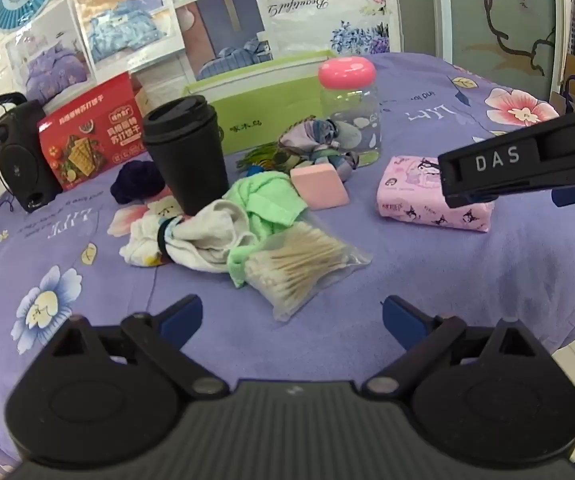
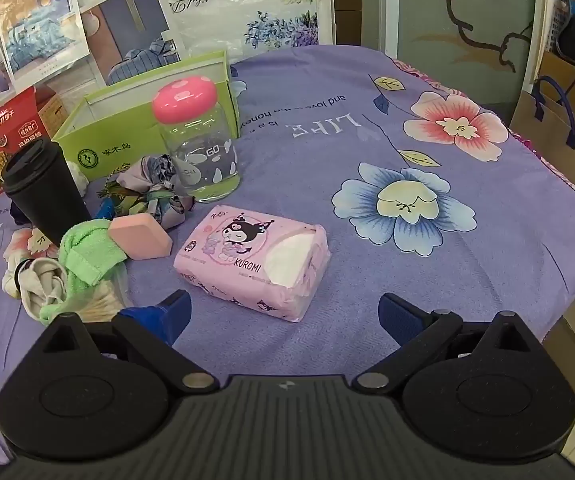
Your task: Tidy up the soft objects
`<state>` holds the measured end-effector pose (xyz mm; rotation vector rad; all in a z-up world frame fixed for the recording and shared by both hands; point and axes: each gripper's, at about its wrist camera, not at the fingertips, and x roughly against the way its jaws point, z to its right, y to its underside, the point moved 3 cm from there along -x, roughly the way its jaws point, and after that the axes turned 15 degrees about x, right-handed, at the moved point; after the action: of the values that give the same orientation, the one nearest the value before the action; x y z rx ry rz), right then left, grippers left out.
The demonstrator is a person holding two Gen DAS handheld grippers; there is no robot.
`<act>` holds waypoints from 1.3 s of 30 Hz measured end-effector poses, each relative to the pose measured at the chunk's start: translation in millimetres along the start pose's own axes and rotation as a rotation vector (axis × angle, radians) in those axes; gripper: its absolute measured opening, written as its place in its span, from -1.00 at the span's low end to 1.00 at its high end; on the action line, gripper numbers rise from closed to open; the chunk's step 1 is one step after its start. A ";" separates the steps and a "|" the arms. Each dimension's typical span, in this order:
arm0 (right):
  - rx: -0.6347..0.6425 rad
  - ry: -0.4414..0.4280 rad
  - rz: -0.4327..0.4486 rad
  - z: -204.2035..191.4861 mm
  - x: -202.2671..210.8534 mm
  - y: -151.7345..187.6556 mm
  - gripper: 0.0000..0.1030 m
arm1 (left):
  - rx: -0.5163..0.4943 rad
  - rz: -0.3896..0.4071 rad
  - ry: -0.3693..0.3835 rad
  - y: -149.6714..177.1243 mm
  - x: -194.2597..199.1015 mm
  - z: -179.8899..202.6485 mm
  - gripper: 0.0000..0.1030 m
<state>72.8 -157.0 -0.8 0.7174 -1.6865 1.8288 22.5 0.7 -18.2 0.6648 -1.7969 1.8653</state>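
Tissue pack (image 2: 247, 258) lies flat, long axis slanting near-right; both grippers' fingers (image 2: 173, 312) released, empty

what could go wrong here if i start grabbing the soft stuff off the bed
The green towel lies tangled with the white cloth and on the cotton swab bag, so lifting it may drag both. The black cup stands against that pile and could tip. Both grippers, left and right, are open and empty.

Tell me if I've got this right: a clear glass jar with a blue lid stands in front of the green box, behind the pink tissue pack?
Not quite: the lid is pink, not blue, as the right wrist view shows. The clear glass jar does stand in front of the green box, behind the pink tissue pack.
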 end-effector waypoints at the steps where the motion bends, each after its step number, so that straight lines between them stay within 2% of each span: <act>1: 0.002 0.004 -0.005 0.8 -0.1 0.1 0.70 | 0.001 0.001 -0.003 0.1 0.6 -0.3 0.87; 4: 0.002 0.005 -0.005 3.4 0.3 0.9 0.70 | 0.002 -0.004 -0.005 3.0 2.3 -0.6 0.87; 5: 0.002 0.005 -0.006 4.3 0.4 1.3 0.70 | 0.000 -0.028 -0.008 0.9 -5.2 0.6 0.87; 16: 0.001 -0.001 -0.016 -13.5 -3.5 -4.9 0.70 | 0.009 -0.044 0.003 -0.4 -7.9 -3.6 0.87; 39: -0.002 -0.035 -0.026 -11.3 -12.1 -0.8 0.70 | 0.033 -0.070 -0.007 -1.7 -16.8 -11.7 0.87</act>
<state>81.7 -146.1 -9.6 0.7716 -1.6933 1.8067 36.3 12.5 -27.7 0.7381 -1.7276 1.8522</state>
